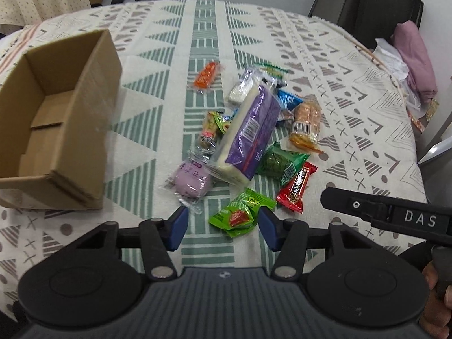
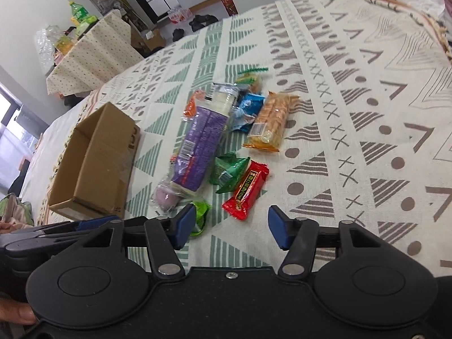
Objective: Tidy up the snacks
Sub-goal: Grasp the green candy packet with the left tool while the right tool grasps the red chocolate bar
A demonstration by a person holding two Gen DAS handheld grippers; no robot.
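Observation:
A pile of wrapped snacks lies on the patterned tablecloth (image 1: pixel 203 28). A long purple pack (image 1: pixel 248 135) lies in the middle, also in the right wrist view (image 2: pixel 200 144). Around it lie a lilac round snack (image 1: pixel 190 182), a red bar (image 1: pixel 295 188), a dark green packet (image 1: pixel 278 162), an orange cracker pack (image 1: pixel 306 120) and a light green packet (image 1: pixel 240 213). My left gripper (image 1: pixel 223 227) is open, its blue pads on either side of the light green packet. My right gripper (image 2: pixel 231 228) is open and empty, just in front of the red bar (image 2: pixel 247 189).
An open, empty cardboard box (image 1: pixel 56 121) stands left of the pile, also in the right wrist view (image 2: pixel 96 163). The right gripper's finger (image 1: pixel 389 212) shows at the right of the left wrist view. A chair with pink cloth (image 1: pixel 415 56) stands beyond the table's right edge.

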